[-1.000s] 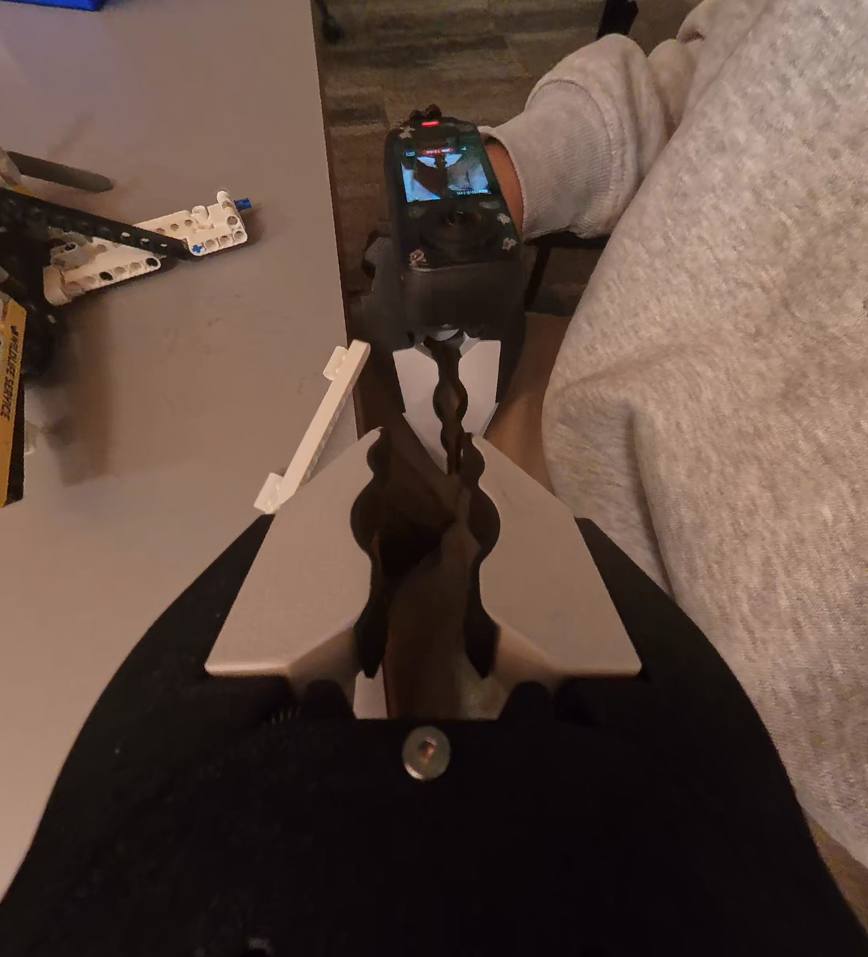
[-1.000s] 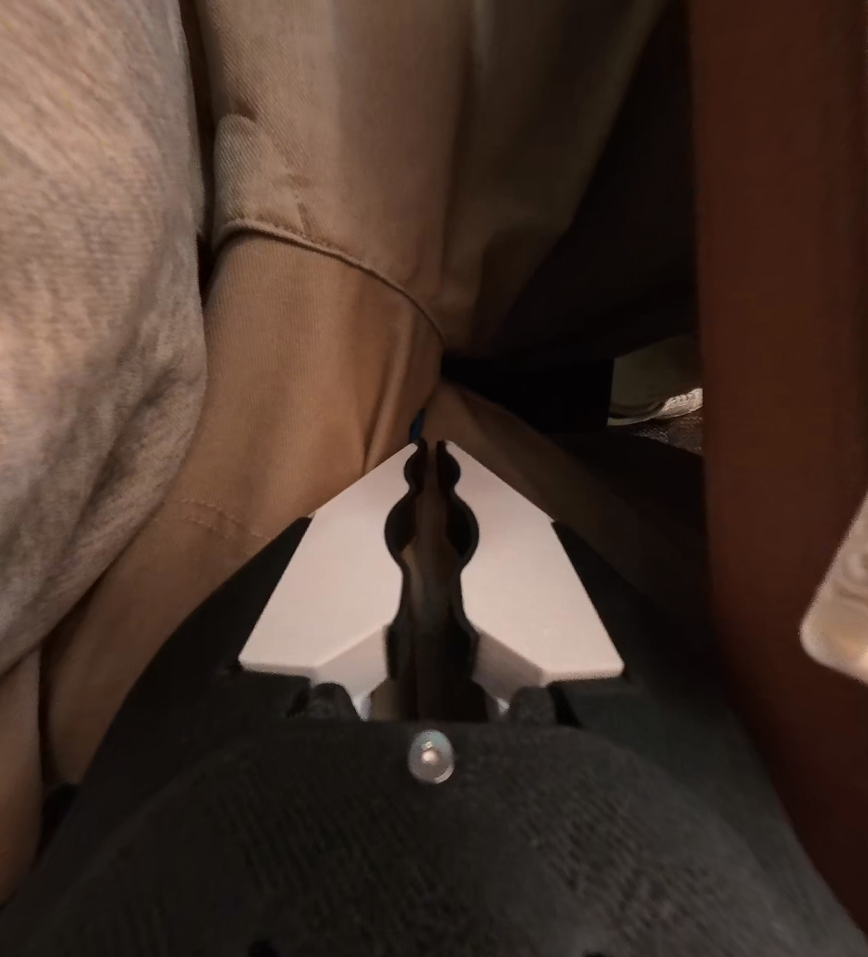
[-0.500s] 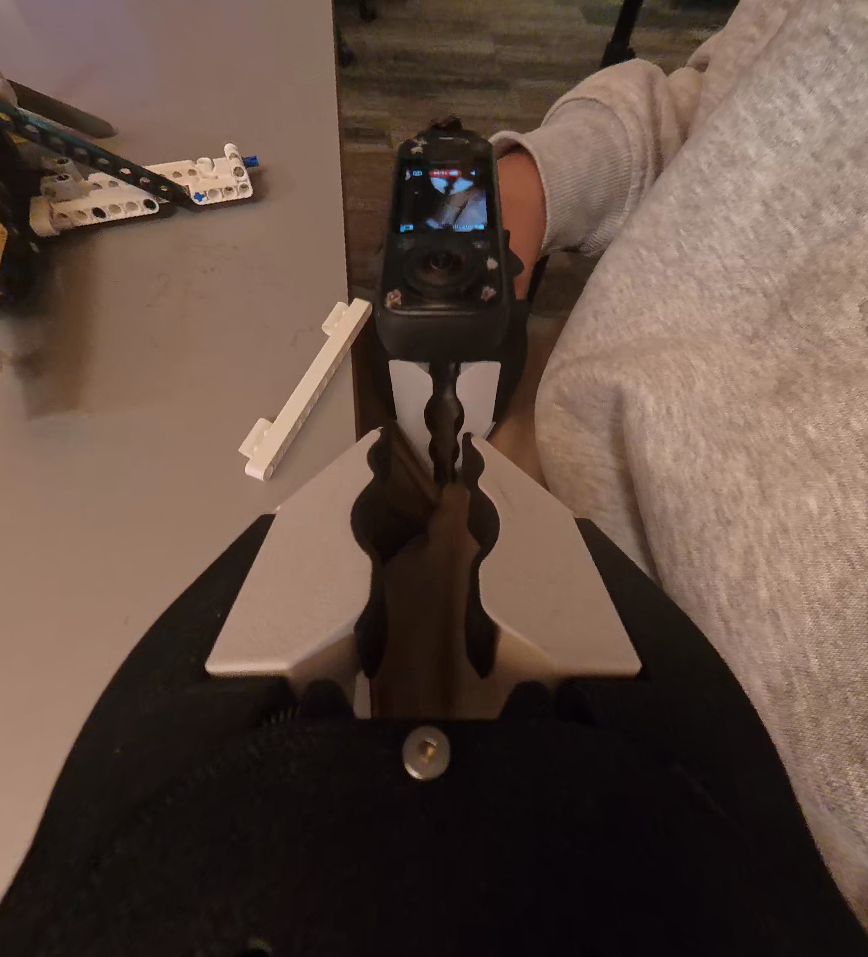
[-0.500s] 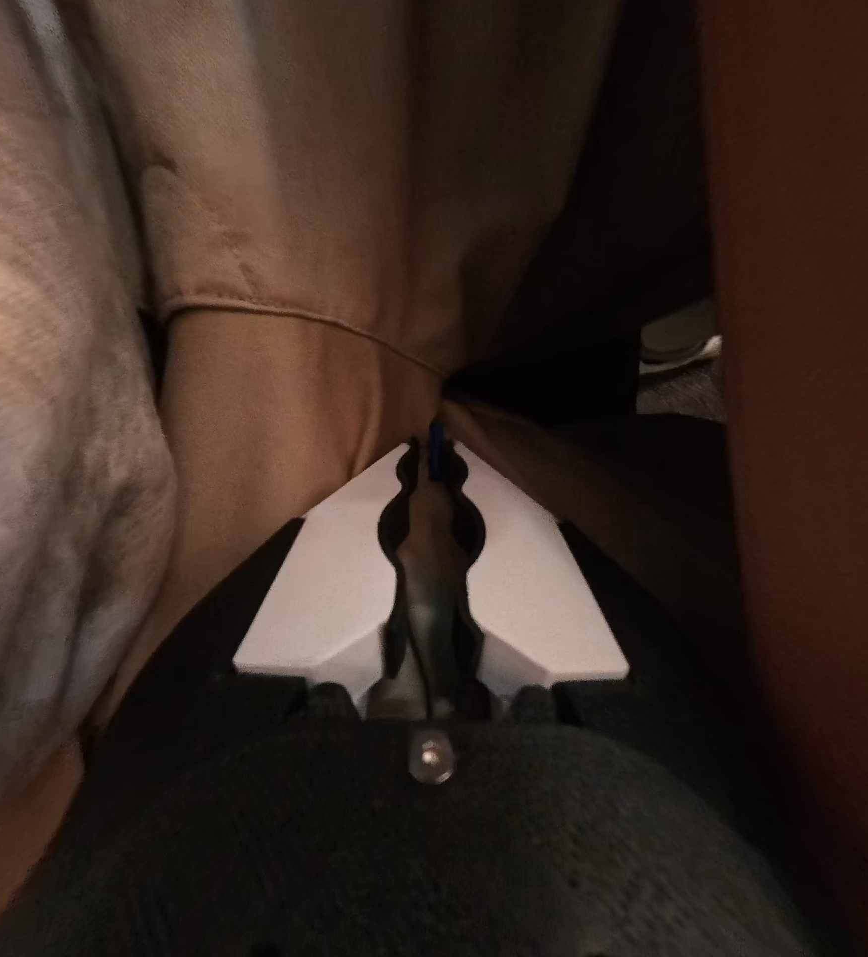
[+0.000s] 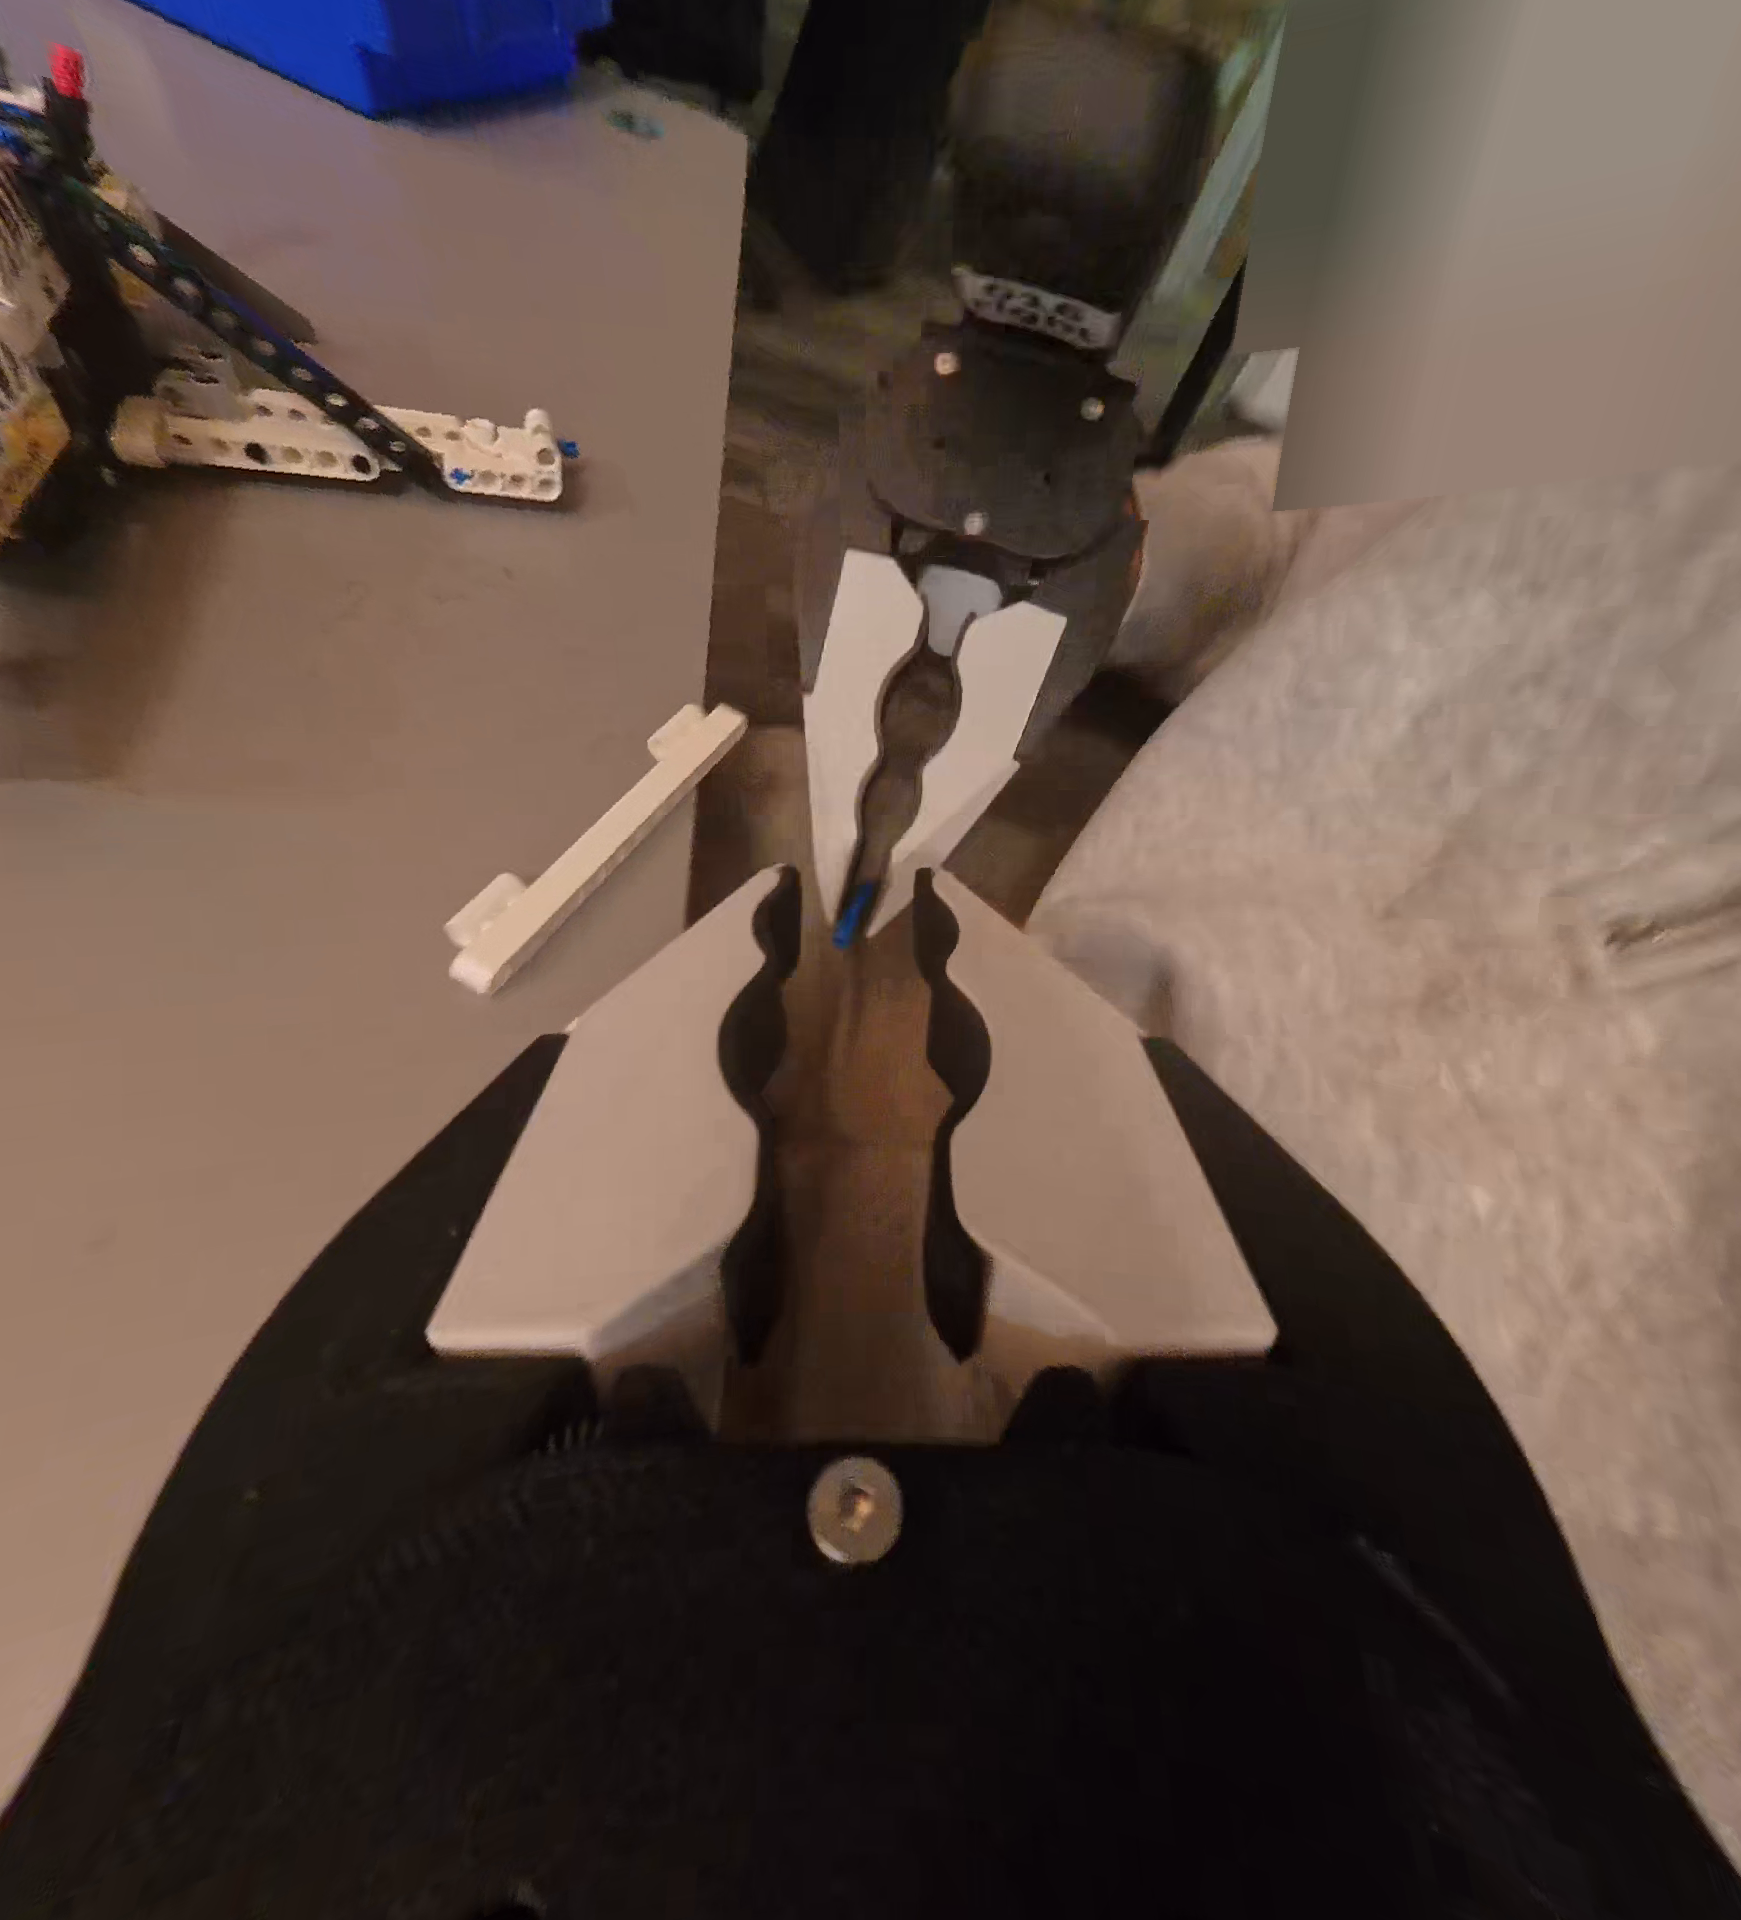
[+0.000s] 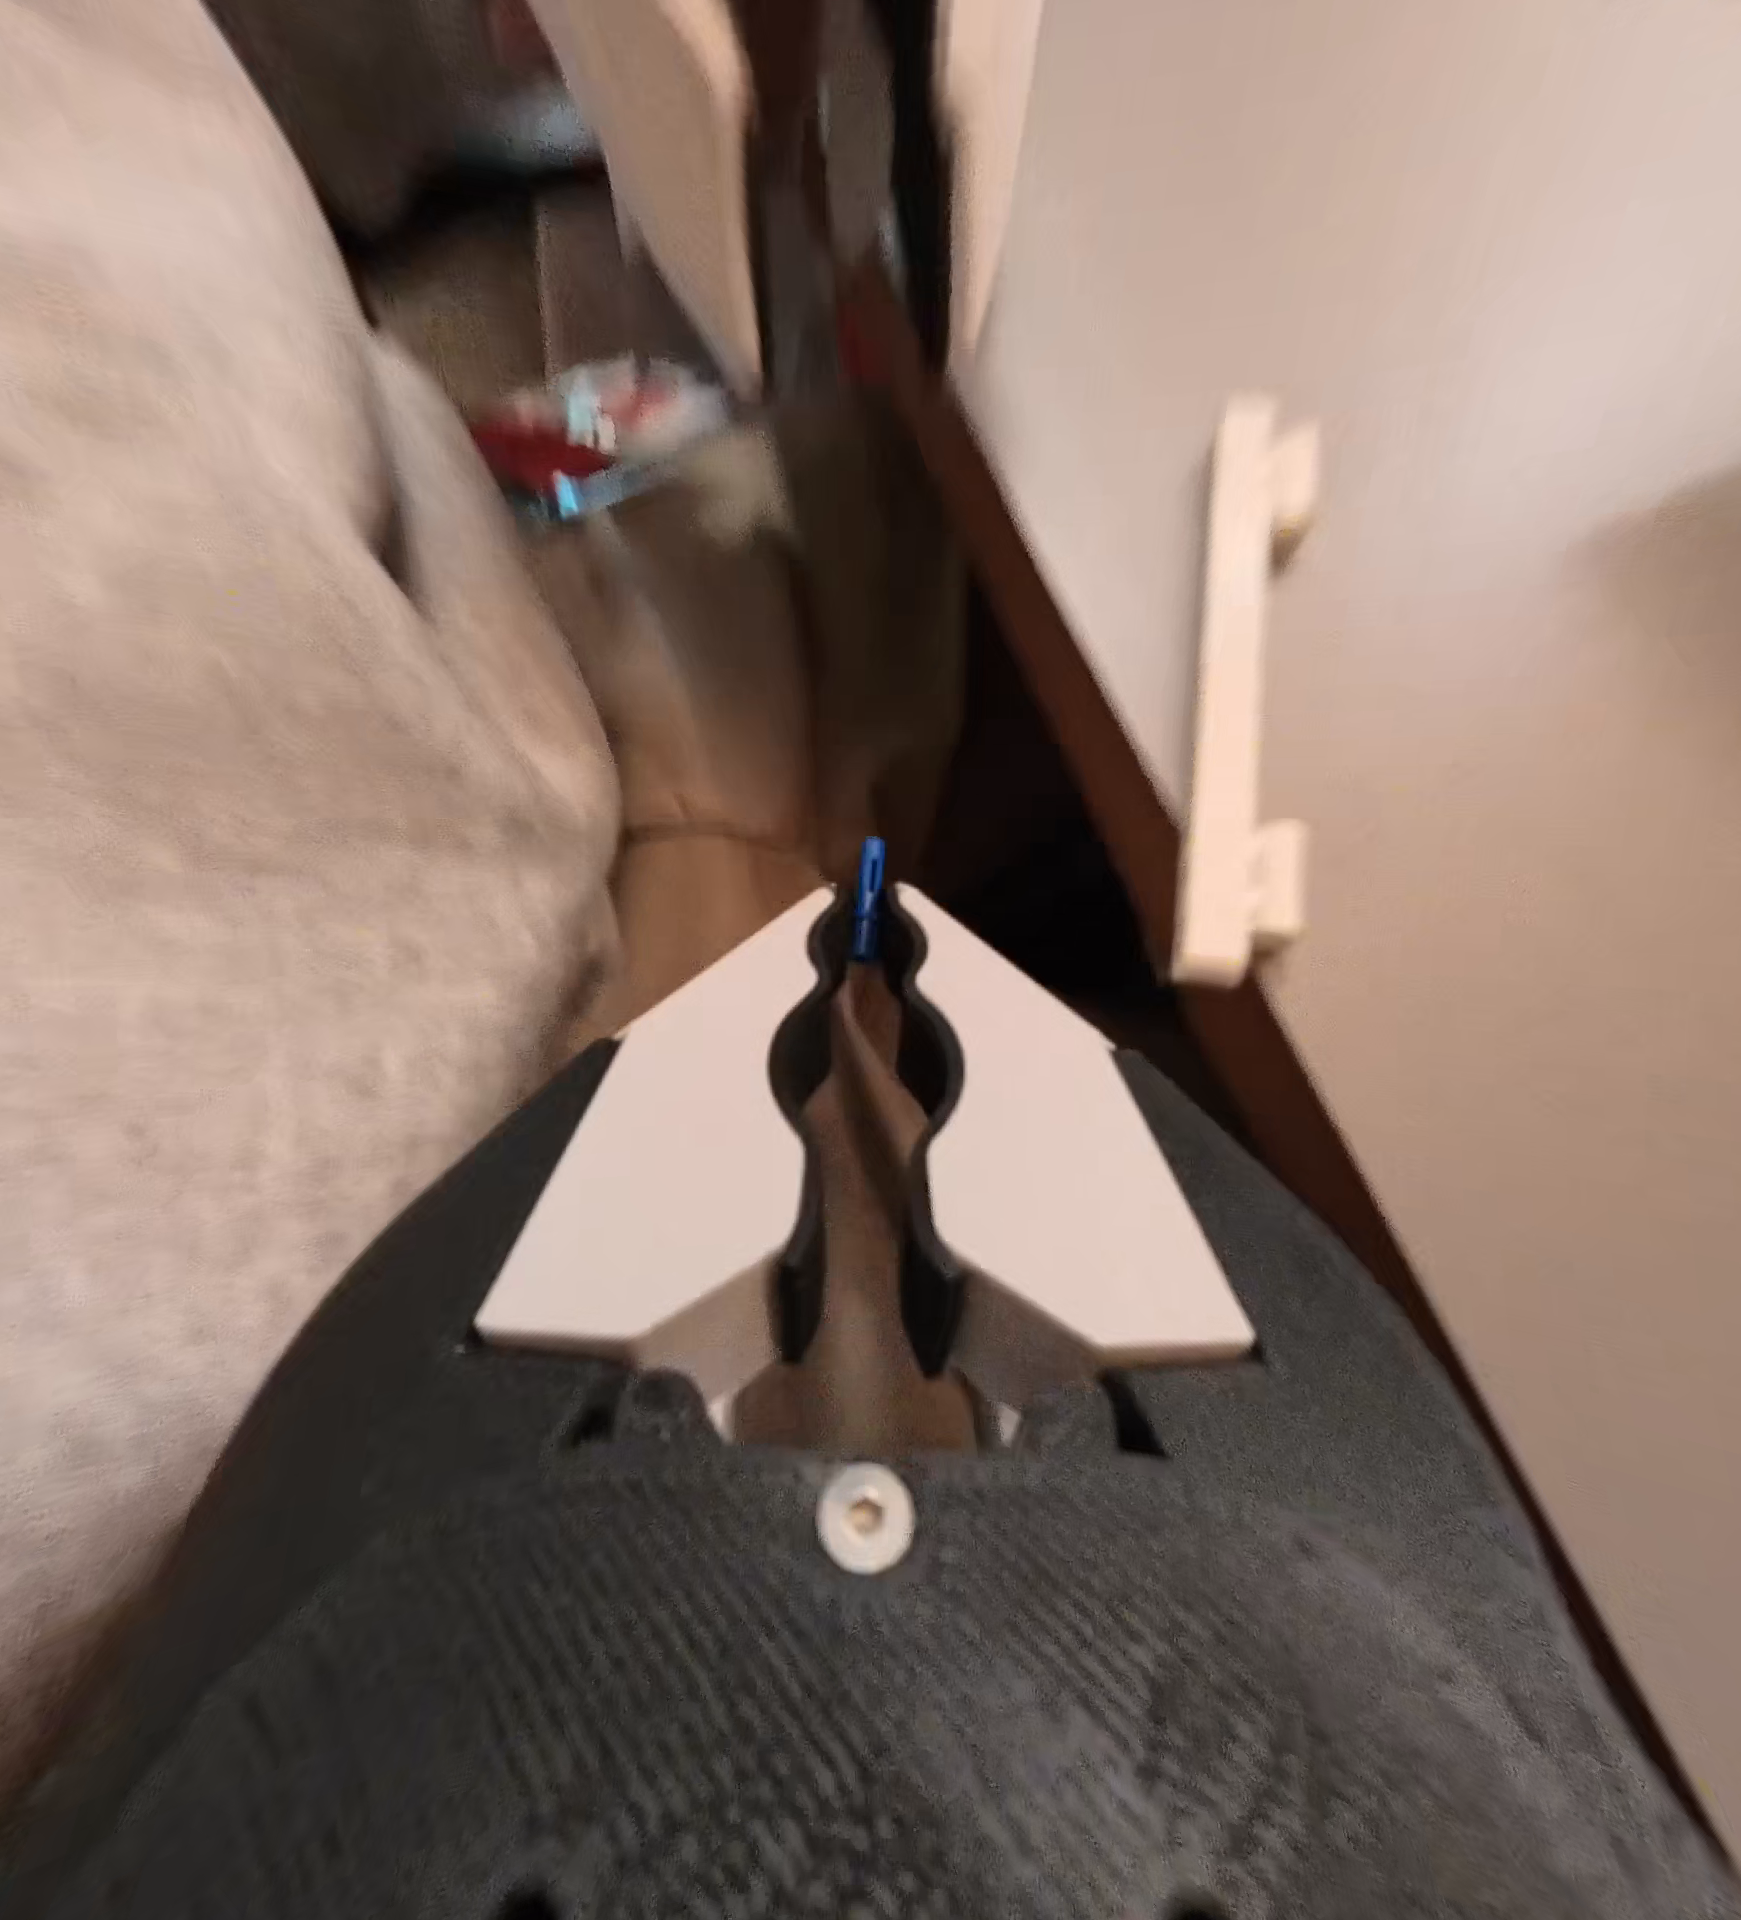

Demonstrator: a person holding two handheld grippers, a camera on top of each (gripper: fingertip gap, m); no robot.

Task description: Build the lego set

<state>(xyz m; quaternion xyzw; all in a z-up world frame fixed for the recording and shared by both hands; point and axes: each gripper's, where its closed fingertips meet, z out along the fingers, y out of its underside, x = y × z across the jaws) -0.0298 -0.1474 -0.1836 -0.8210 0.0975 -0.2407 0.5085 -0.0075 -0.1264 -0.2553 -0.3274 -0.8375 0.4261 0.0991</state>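
My right gripper (image 6: 866, 896) is shut on a small blue pin (image 6: 869, 883), which sticks out past its fingertips. In the left wrist view the right gripper (image 5: 861, 896) points straight at me, and its blue pin (image 5: 850, 920) sits just in front of my left gripper (image 5: 853, 881). The left gripper is open and empty, off the table's near edge. A long white Lego piece (image 5: 596, 862) lies at the table edge, left of both grippers; it also shows in the right wrist view (image 6: 1245, 707). The partly built Lego model (image 5: 253, 416) stands at the far left.
The grey table (image 5: 326, 1143) has a brown side edge (image 6: 1105, 727). A blue bin (image 5: 378, 42) stands at the back. A person's grey sweatshirt (image 5: 1468, 1039) fills the right side close to both grippers. The right wrist view is blurred by motion. One gripper's finger ends stand about 8 centimeters off the other's. Between my left fingertips and the long white Lego piece (image 5: 596, 862) there is roughly 5 centimeters.
My right gripper has come up from the lap beside the table to table-edge height, the blue pin in its tips. It now points tip to tip at my left gripper.
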